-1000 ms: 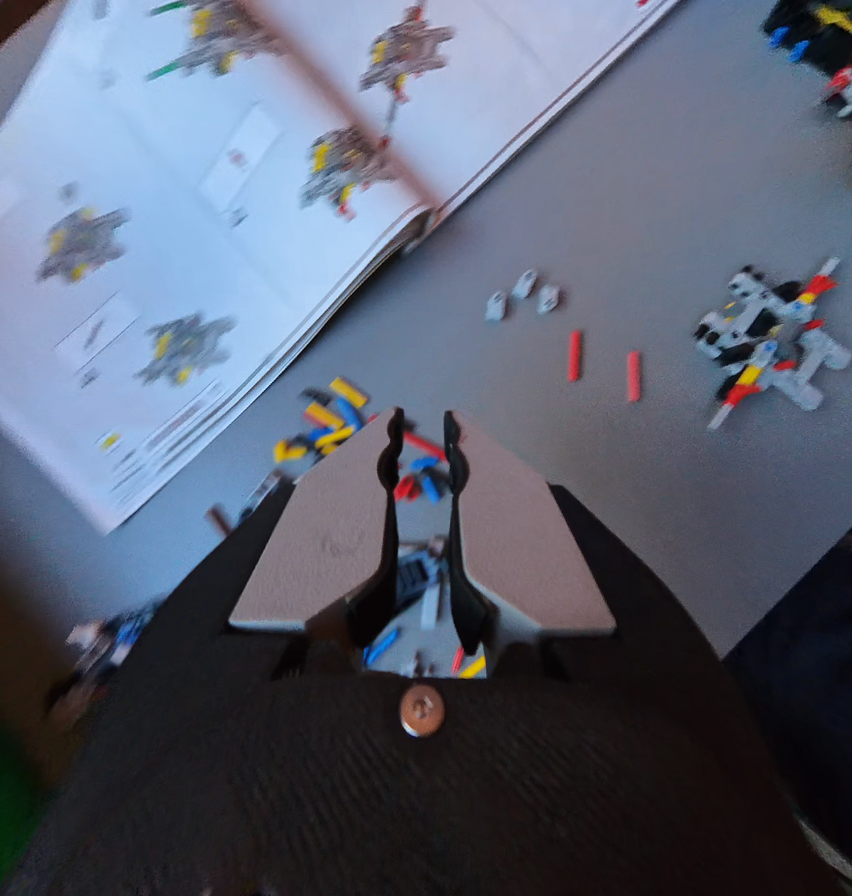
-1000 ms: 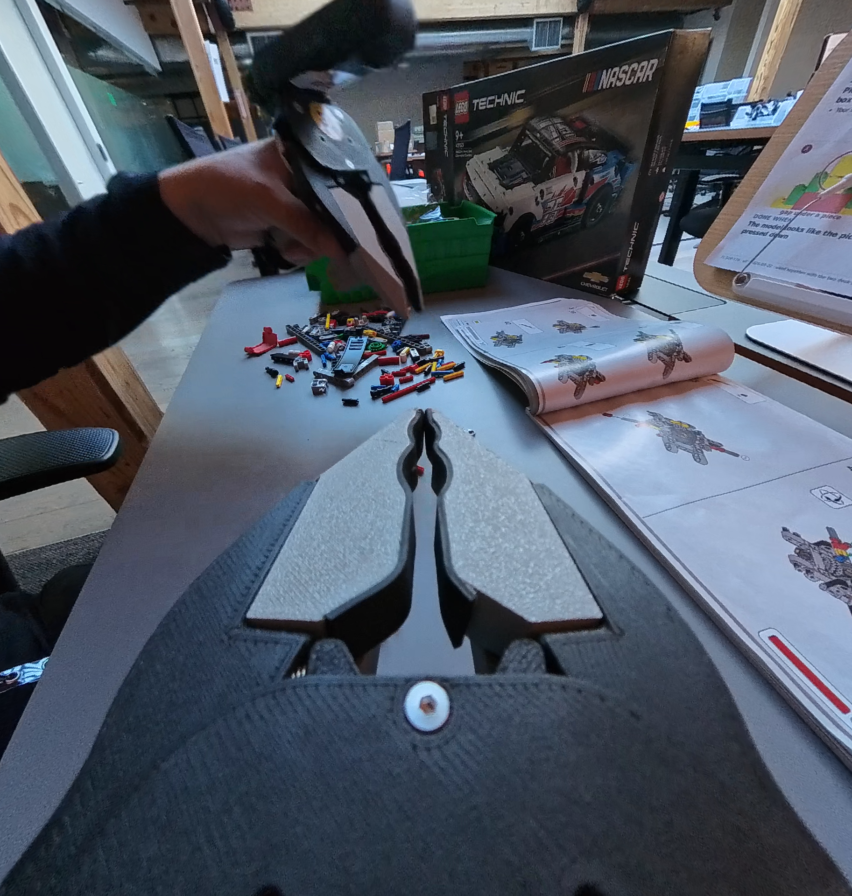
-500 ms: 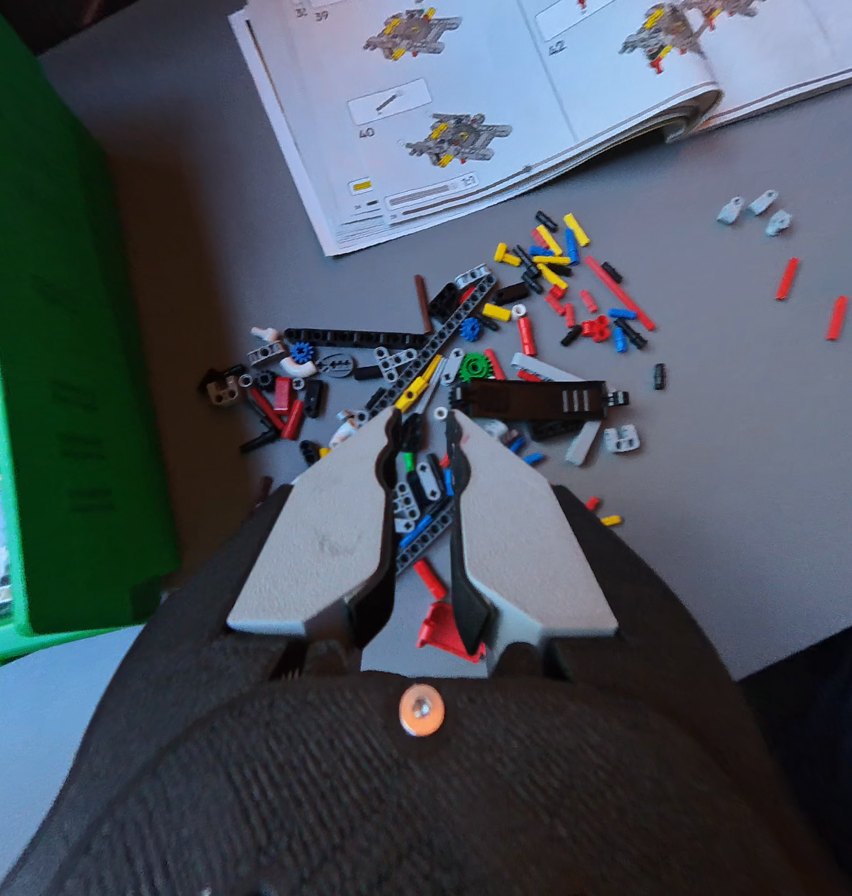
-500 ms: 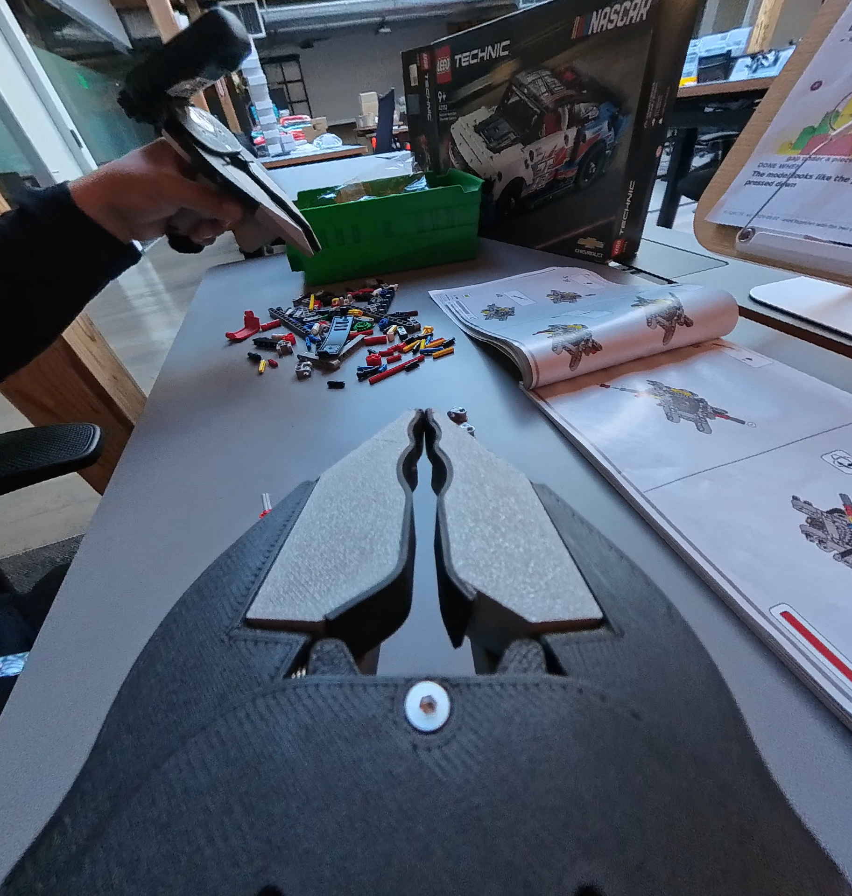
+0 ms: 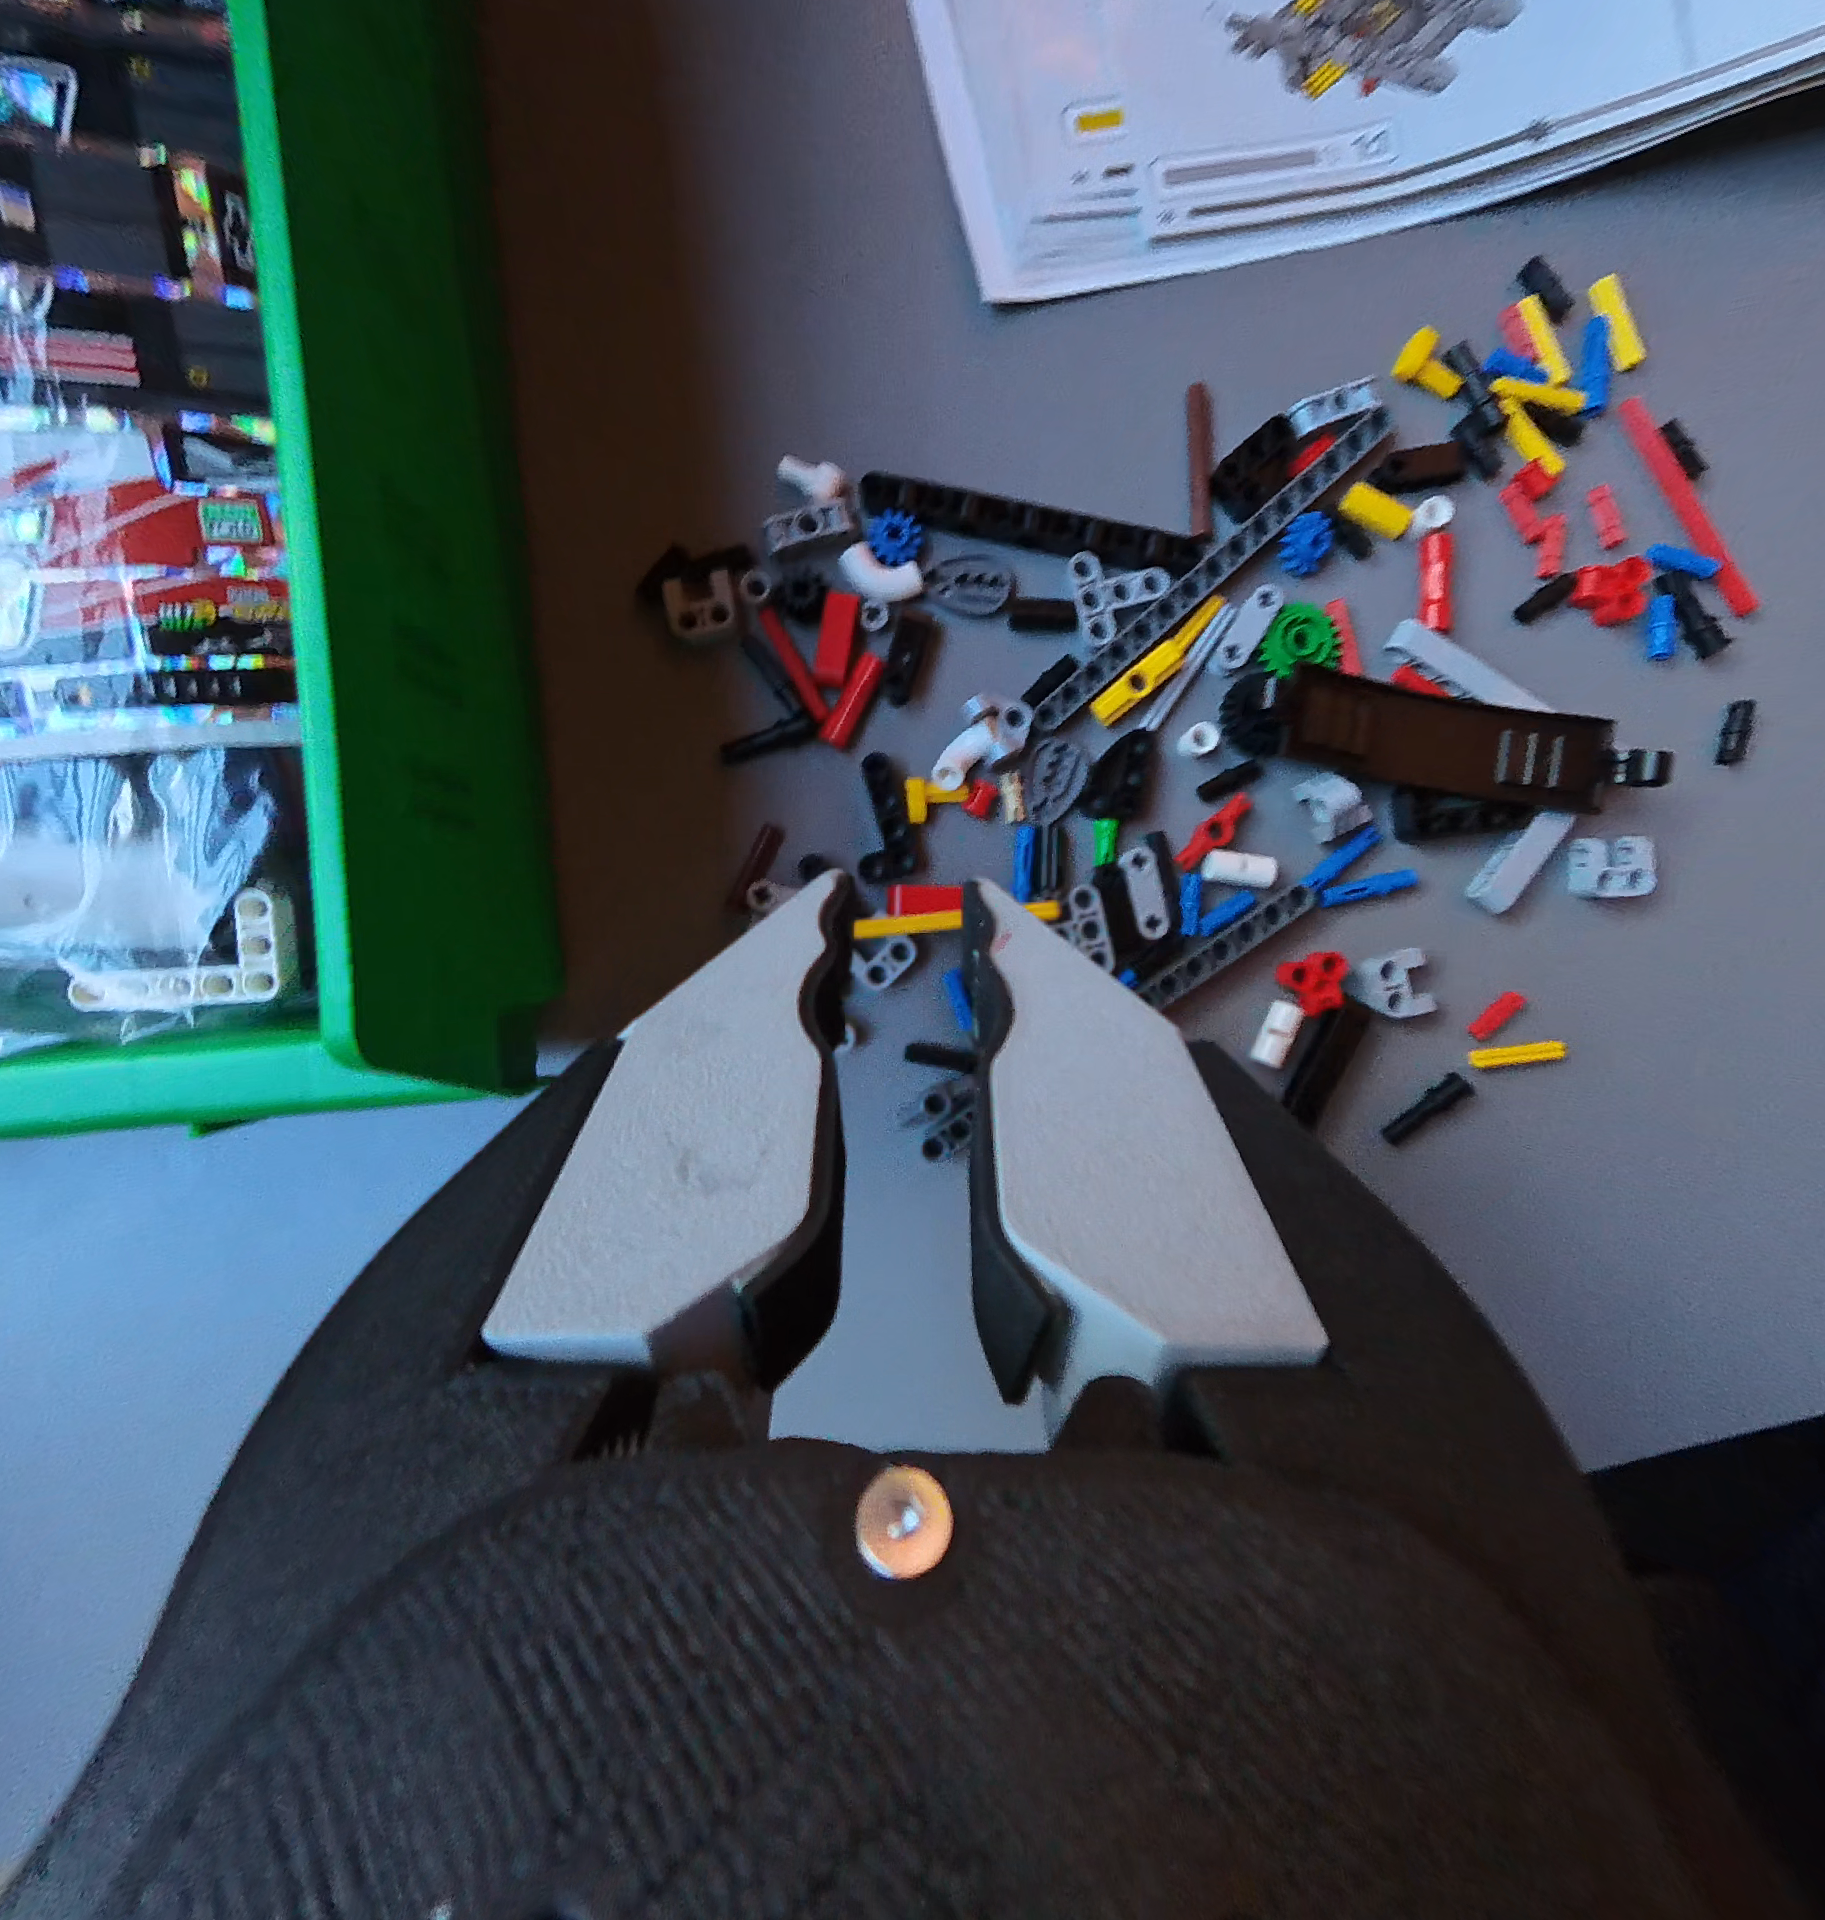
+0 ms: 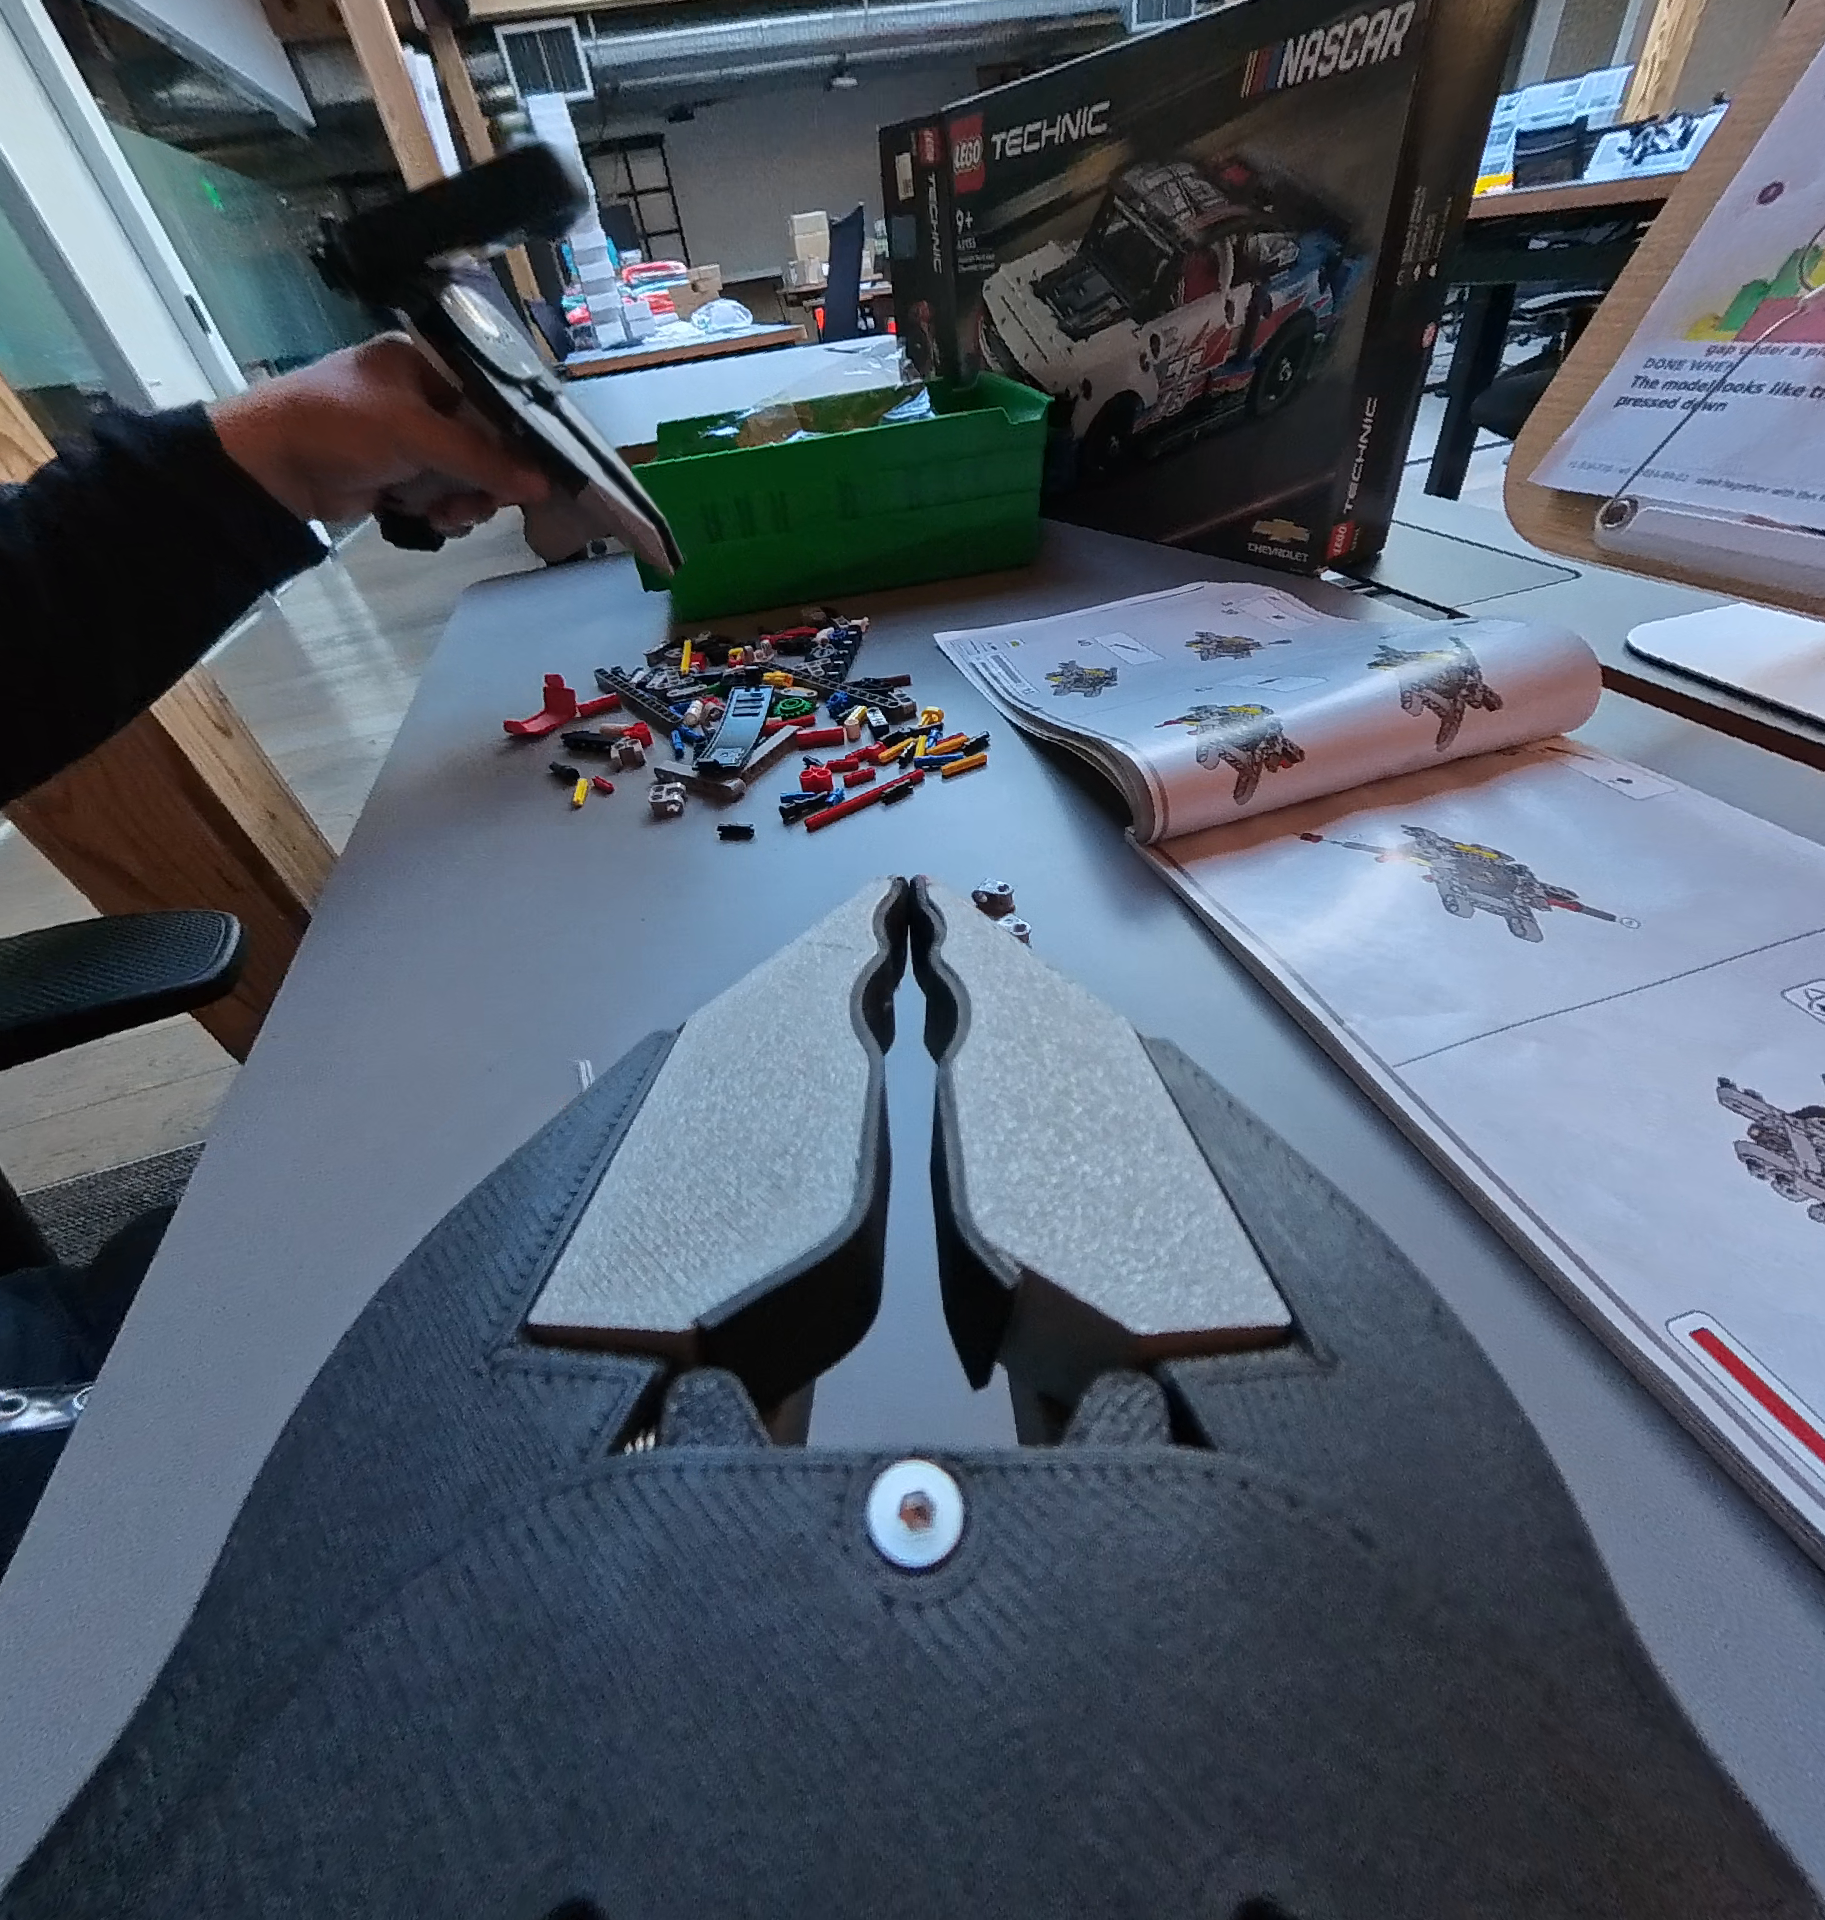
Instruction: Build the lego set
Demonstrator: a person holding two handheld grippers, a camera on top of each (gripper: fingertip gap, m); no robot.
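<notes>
A pile of small plastic building pieces (image 5: pixel 1199 675) lies on the grey table (image 5: pixel 1510 1195); it also shows in the right wrist view (image 6: pixel 752 727). My left gripper (image 5: pixel 906 906) is open and empty, and hangs in the air over the pile's near edge. A yellow axle (image 5: pixel 903 923) and a red piece (image 5: pixel 923 896) lie on the table below its gap. In the right wrist view a hand holds this gripper (image 6: pixel 659 540) above the pile, beside the green bin. My right gripper (image 6: pixel 908 891) is shut with nothing between its pads, low over the table. Two small grey pieces (image 6: pixel 994 894) lie just right of its tips.
A green bin (image 5: pixel 409 520) with bagged parts stands left of the pile; it is also in the right wrist view (image 6: pixel 846 488). An open instruction booklet (image 6: pixel 1407 831) lies at the right. A large black box (image 6: pixel 1199 291) stands behind. A chair armrest (image 6: pixel 87 977) is at the left. One gripper's finger ends stand about 40 cm off the other's. It is some 5 cm from my left tips to the yellow axle (image 5: pixel 903 923).
My left gripper has swung away from the booklet and a small built model to the pile by the green bin, and its jaws have opened a little wider. The right gripper stays shut.
</notes>
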